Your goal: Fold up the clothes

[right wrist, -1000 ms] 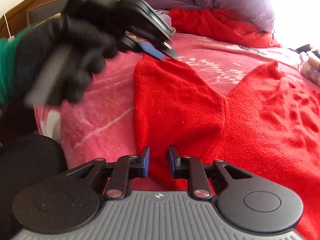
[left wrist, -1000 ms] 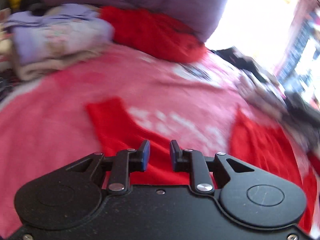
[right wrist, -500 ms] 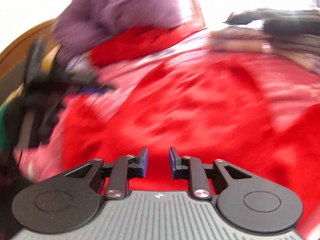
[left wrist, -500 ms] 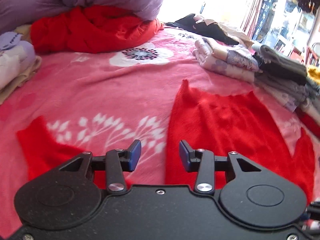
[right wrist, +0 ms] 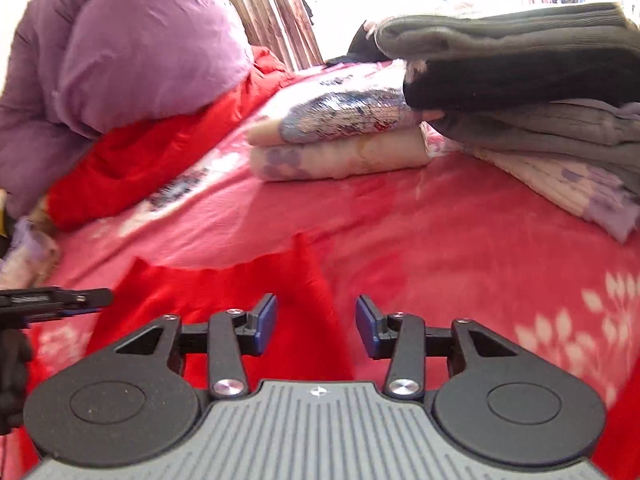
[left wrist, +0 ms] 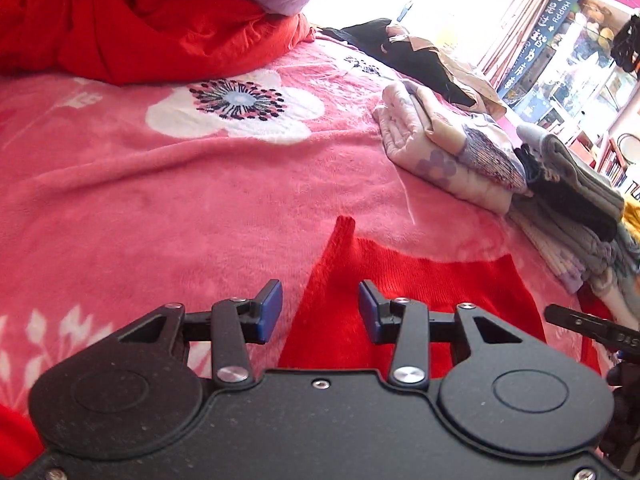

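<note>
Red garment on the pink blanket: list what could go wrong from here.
1. Both claws, left claw and right claw, are open over the red garment; a pinch could also catch the fuzzy pink blanket underneath.
2. The stack of folded clothes sits close beyond the garment; a wide fold could knock it over.

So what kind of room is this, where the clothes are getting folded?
Most likely a bedroom: a pink floral blanket covers a bed, a purple duvet is bunched at its far end, and folded clothes are stacked on it.
</note>
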